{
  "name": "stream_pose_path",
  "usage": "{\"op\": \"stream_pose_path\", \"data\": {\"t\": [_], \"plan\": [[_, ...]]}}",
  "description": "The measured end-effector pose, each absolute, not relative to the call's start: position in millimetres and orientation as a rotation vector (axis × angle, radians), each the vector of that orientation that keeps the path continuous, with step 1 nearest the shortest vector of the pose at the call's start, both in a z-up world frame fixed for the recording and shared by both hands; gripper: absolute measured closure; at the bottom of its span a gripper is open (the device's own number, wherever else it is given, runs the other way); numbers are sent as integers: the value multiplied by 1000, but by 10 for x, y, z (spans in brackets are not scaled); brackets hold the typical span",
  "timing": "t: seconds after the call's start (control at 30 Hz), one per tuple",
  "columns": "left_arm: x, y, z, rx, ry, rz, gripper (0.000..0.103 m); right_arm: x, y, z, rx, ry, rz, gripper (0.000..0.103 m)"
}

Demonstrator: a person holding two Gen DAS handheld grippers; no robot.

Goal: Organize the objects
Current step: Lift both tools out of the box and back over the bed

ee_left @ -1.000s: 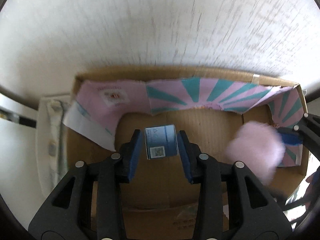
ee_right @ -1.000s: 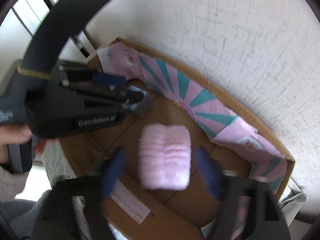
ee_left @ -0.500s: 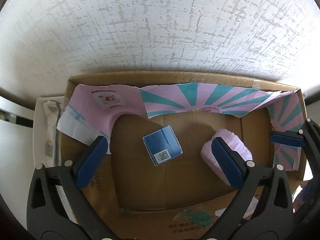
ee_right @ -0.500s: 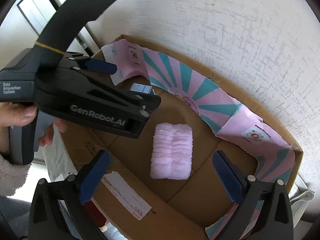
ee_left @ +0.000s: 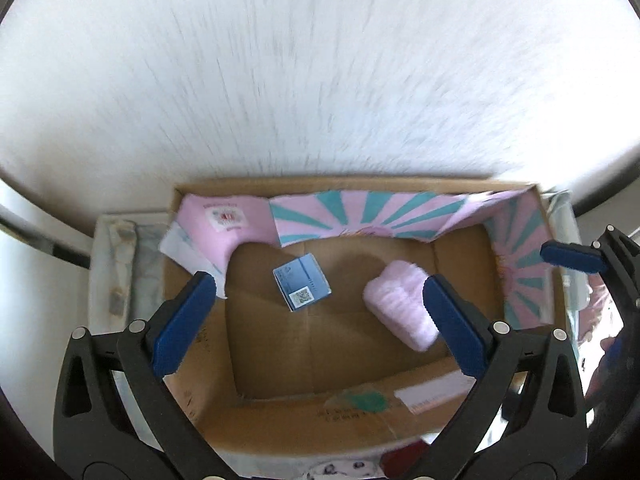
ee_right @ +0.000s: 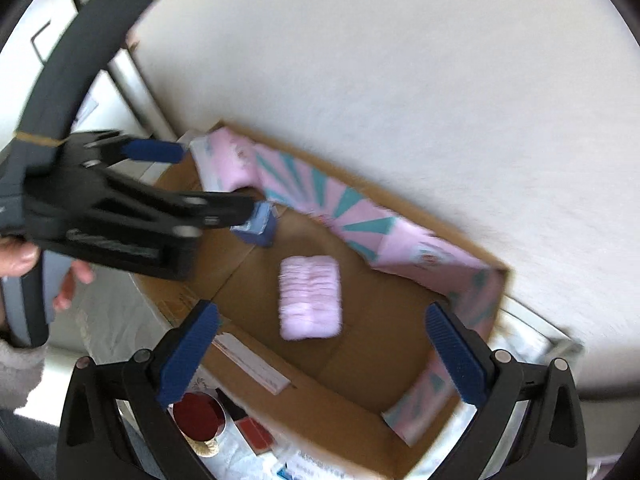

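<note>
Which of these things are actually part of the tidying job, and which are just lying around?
Part of the job:
- cardboard box
- small blue box, lying inside it
- fluffy pink pad, also inside
- left gripper and right gripper, both open and empty

Just lying about:
- pink and teal paper lining the box wall
- red round object outside the box

No words or numbers are being made out clearly. A square scan code is being shown on the top face of the small blue box (ee_left: 302, 282), beside a small pale logo whose letters are too fine to read. A red-and-white emblem is being displayed on the pink paper lining (ee_left: 226, 216) of the cardboard box (ee_left: 280, 404), blurred beyond reading. Dark print on the front flap is being smeared by motion.
</note>
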State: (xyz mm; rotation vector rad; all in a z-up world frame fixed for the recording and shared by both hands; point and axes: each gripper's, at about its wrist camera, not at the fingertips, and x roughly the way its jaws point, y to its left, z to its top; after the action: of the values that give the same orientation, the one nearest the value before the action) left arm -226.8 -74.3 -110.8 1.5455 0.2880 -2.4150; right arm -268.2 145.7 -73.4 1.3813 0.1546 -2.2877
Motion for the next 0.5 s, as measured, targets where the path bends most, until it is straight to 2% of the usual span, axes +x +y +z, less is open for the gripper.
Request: {"op": "stream_pose_path", "data": {"t": [0.23,0.5], "plan": [[-2027,-495,-286,1300,209,-2528,0,-2259,1682,-16,1227,72,-2550,0],[-1352,-366,198,1083,216,-2579,0,-1782,1859,359,1136,-89,-2731,0]]}}
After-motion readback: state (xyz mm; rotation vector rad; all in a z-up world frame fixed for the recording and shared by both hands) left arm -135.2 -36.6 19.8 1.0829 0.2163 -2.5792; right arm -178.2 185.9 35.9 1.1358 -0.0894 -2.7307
